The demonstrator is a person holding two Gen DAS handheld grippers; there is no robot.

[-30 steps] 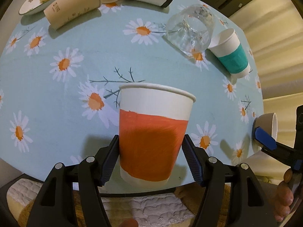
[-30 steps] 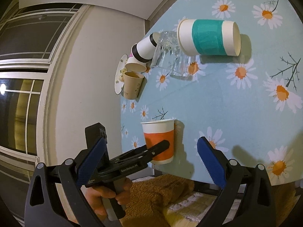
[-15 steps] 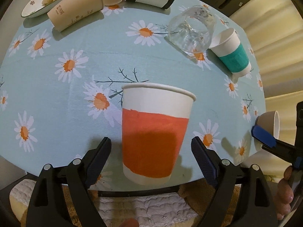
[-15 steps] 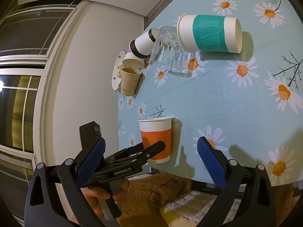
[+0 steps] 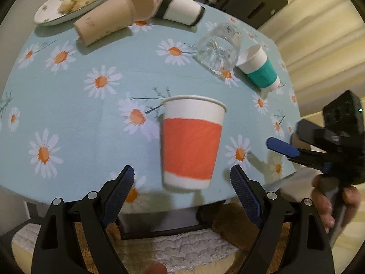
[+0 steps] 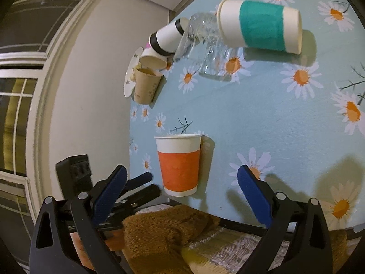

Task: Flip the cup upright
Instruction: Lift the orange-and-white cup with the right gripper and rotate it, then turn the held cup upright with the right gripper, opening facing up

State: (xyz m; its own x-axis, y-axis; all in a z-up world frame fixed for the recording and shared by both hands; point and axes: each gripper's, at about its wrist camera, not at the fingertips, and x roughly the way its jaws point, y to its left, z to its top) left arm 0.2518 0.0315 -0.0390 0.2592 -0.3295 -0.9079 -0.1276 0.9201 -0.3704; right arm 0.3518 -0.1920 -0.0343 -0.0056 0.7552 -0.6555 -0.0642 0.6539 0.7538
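Note:
A white paper cup with an orange band (image 5: 191, 143) stands upright, mouth up, near the front edge of the daisy tablecloth (image 5: 91, 114); it also shows in the right wrist view (image 6: 179, 164). My left gripper (image 5: 182, 180) is open and empty, drawn back just in front of the cup, with its jaws apart on either side and not touching it. My right gripper (image 6: 182, 182) is open and empty at the table's edge, to the right of the cup. It shows in the left wrist view (image 5: 282, 147).
Lying on their sides are a teal-banded cup (image 5: 259, 68), a clear glass (image 5: 219, 49), a black-rimmed white cup (image 5: 181, 8), a brown cup (image 5: 105, 26) and a pink-rimmed cup (image 5: 143, 2). A plate of snacks (image 5: 70, 2) sits far left. A cushioned seat (image 5: 182, 248) lies below the table edge.
My left gripper let go of the orange cup, opened wide and drew back. The cup stays upright on the table. The right gripper shifted slightly.

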